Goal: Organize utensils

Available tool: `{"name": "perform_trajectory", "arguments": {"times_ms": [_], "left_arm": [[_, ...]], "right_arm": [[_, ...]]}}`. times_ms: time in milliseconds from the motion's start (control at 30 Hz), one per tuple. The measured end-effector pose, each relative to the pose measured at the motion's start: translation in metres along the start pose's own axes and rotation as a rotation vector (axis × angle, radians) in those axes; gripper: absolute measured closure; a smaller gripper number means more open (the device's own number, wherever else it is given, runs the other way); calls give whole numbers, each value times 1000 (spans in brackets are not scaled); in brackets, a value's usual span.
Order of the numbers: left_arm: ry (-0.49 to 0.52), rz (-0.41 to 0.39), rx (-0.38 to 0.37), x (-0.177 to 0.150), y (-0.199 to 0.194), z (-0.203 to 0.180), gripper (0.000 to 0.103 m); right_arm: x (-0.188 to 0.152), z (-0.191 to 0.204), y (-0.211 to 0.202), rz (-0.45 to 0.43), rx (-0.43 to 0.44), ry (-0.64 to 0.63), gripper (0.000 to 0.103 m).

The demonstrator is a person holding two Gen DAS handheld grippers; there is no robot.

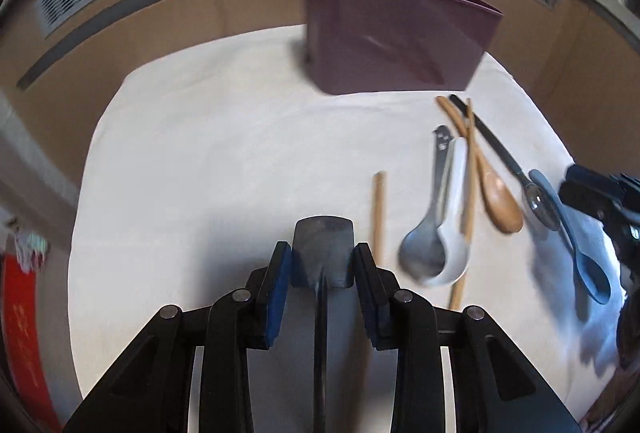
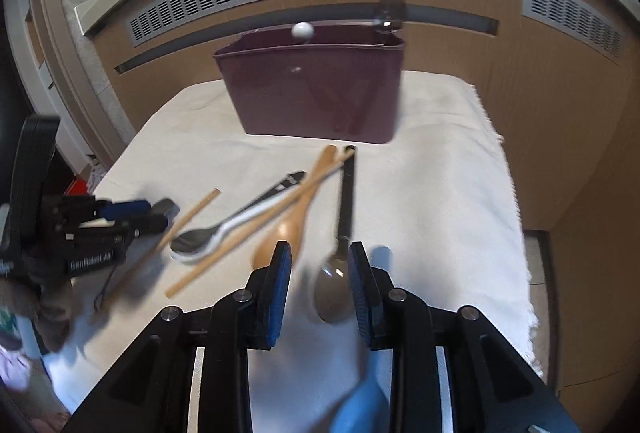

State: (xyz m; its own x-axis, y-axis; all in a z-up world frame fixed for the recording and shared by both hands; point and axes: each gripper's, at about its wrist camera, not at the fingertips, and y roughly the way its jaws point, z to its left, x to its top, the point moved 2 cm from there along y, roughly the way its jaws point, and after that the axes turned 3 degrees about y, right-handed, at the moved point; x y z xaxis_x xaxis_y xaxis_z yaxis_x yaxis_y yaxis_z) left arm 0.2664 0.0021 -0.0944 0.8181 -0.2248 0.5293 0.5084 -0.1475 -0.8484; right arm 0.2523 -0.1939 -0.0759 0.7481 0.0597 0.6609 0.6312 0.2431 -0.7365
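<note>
Left gripper (image 1: 323, 265) is clamping a dark spatula (image 1: 323, 249) handle-back along its fingers, pointing toward the maroon holder (image 1: 396, 33) standing ahead and slightly right, nearer than the right gripper (image 2: 320, 273).

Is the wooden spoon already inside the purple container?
No, the wooden spoon lies on the white cloth, in front of the purple container.

A matt white cloth (image 2: 460, 193) covers the table. The maroon holder (image 2: 316, 93) looks like smooth plastic. One spoon (image 1: 498, 199) is wood, another (image 1: 426, 245) glossy metal.
</note>
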Motion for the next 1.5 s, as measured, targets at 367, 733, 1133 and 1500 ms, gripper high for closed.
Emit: {"name": "perform_trajectory", "arguments": {"times_ms": [367,733,1133,1500], "left_arm": [[-69,-34,-59,-28,-10,22,69],[-57,-27,-94,-29,-12,23,62],[-1,-38,17,-16,1,11,70],[-39,-26,-16,-28,-7,7,70]], "right_arm": [[36,14,66,109,-101,45,82],[38,26,79,151,-81,14,91],[-15,4,24,155,24,-8,93],[-8,16,34,134,-20,-48,81]]}}
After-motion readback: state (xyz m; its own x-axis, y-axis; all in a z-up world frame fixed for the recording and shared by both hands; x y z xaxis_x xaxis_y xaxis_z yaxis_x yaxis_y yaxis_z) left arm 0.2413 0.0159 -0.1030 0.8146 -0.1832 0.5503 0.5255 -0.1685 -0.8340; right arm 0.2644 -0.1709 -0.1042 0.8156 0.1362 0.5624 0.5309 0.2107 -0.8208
